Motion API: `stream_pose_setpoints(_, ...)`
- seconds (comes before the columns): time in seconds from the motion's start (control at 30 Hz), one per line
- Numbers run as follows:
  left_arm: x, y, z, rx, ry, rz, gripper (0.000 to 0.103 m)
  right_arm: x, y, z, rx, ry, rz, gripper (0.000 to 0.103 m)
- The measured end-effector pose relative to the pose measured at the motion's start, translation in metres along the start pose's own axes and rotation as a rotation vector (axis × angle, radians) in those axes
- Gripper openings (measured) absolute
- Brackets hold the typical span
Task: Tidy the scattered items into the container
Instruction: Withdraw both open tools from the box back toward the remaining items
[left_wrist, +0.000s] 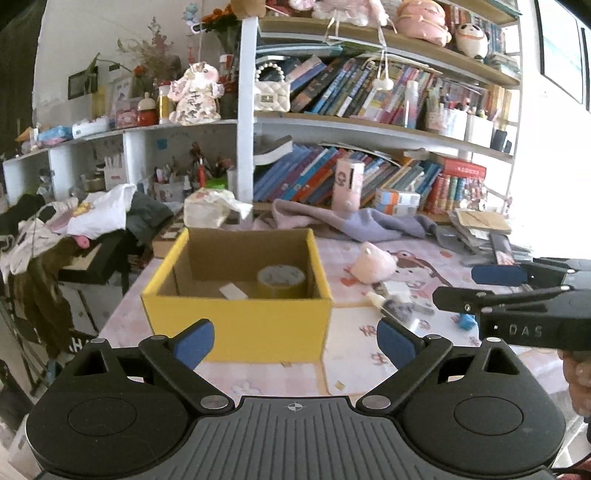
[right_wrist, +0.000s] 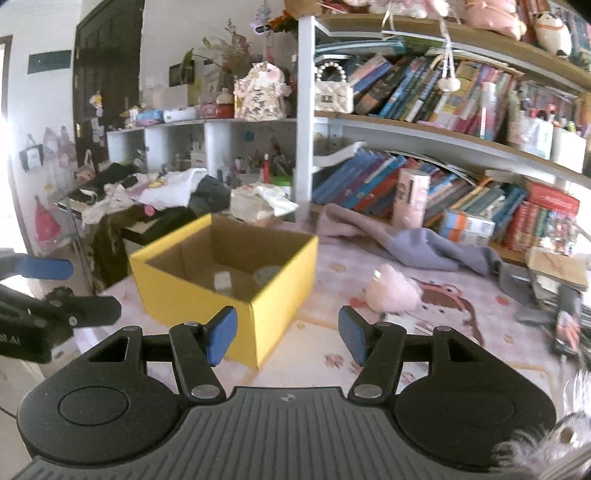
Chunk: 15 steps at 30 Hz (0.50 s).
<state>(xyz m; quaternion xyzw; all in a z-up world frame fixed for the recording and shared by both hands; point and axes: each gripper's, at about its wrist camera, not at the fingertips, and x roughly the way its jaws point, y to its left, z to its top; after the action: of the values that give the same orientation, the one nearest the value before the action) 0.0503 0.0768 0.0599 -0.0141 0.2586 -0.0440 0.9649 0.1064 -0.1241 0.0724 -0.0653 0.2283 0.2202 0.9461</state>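
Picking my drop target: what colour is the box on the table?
Yellow outside, plain brown cardboard inside; the box shows best in the left wrist view.

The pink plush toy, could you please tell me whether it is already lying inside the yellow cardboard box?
No, the pink plush toy lies on the patterned tabletop, to the right of the yellow cardboard box.

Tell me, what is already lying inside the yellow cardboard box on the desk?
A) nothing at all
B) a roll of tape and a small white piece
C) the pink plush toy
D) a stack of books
B: in the left wrist view the yellow box holds a roll of tape and a small white piece on its floor, while the pink plush toy lies outside it on the desk.
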Motion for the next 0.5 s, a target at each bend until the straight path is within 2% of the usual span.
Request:
stream_pose_setpoints(0.27,-0.005,-0.025,-0.023,0.005,0.032,-0.026,0.097,-0.031,0.004,-0.035,-0.025,0.023,-0.068,0.063)
stream_pose_setpoints(0.4,-0.005,-0.039,-0.033,0.012,0.053,-0.052,0.097,-0.042,0.003,-0.053,-0.053,0.038,-0.131,0.064)
stream_pose_setpoints(0.5,-0.004,-0.046,-0.040,0.011,0.071,-0.064,0.097,-0.046,-0.003,-0.067,-0.006,0.077,-0.152,0.064)
